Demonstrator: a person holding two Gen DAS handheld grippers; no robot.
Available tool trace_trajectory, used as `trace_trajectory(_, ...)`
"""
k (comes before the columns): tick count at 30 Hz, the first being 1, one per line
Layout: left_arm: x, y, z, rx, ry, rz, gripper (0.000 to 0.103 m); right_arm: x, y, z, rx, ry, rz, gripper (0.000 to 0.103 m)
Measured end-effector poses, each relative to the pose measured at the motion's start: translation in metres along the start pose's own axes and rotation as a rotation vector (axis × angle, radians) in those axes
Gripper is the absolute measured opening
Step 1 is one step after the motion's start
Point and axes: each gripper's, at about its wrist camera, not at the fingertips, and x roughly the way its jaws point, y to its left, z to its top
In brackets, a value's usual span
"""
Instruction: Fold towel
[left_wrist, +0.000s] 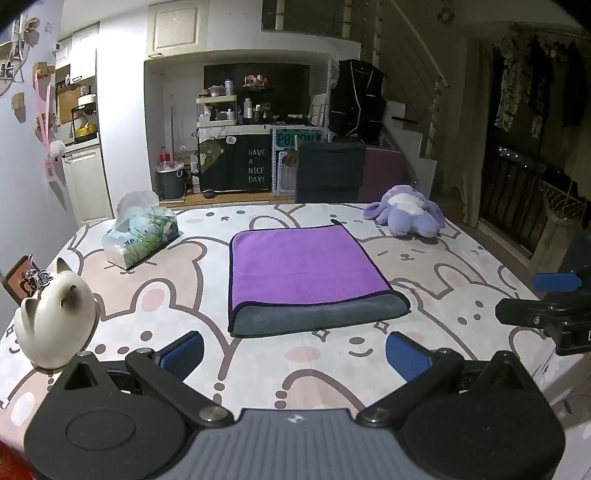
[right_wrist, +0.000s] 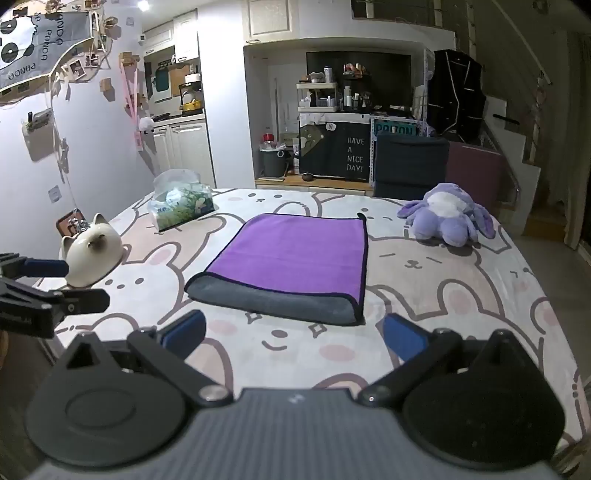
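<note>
A purple towel (left_wrist: 303, 267) with a grey underside lies folded flat on the bunny-print table cover (left_wrist: 332, 369); its rolled grey fold faces me. It also shows in the right wrist view (right_wrist: 295, 258). My left gripper (left_wrist: 294, 356) is open and empty, just short of the towel's near edge. My right gripper (right_wrist: 293, 338) is open and empty, also just short of the near edge. Each gripper shows at the side of the other's view: the right one (left_wrist: 546, 299) and the left one (right_wrist: 51, 284).
A white cat figurine (left_wrist: 55, 317) stands near left, a tissue pack (left_wrist: 142, 232) at far left, a purple plush toy (left_wrist: 406, 214) at far right. A dark chair (left_wrist: 330, 171) stands behind the table. The table's right edge drops to the floor.
</note>
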Motion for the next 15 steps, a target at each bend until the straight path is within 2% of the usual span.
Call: trace_trajectory(15,-0.0002,0.0003,0.0001,-0.009,-0.002,-0.006,0.103,-0.0008,-0.0005,-0.0001,-0.002,-0.003,-0.001,0.103)
